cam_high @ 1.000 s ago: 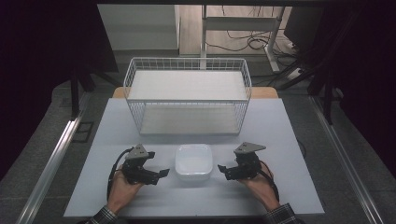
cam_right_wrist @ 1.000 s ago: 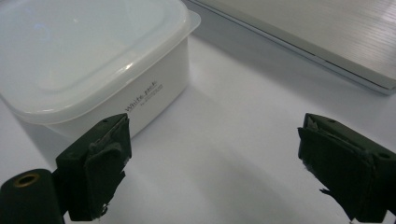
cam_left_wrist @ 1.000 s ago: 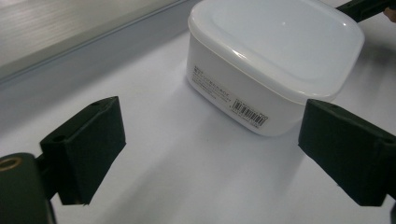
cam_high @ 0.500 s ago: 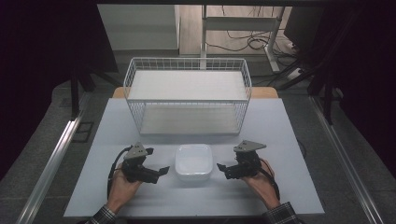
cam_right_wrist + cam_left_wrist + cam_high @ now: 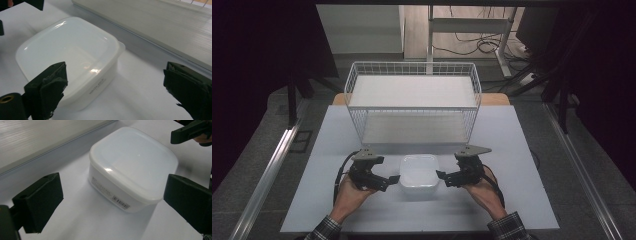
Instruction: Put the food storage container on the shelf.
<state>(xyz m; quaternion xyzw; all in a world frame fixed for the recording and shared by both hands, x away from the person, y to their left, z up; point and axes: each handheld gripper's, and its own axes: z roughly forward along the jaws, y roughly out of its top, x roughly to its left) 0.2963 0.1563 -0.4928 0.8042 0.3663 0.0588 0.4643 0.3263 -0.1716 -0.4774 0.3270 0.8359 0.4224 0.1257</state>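
A white plastic container (image 5: 418,171) with its lid on sits on the pale table, between my two grippers. My left gripper (image 5: 388,180) is just to its left, open and pointing at it; in the left gripper view the container (image 5: 132,167) lies ahead of the spread jaws. My right gripper (image 5: 443,177) is close on the other side and also open. Its jaws have just been opening, and the container (image 5: 67,57) lies ahead of them, untouched. Each gripper view catches the other gripper's jaw at its top edge.
A white wire basket (image 5: 412,65) with a pale board in it stands behind the container, close to it. The table (image 5: 512,200) has free room to both sides and in front. Dark curtains and a floor with cables surround the table.
Both hands have edged inward toward the container and lifted slightly. The container has not moved.
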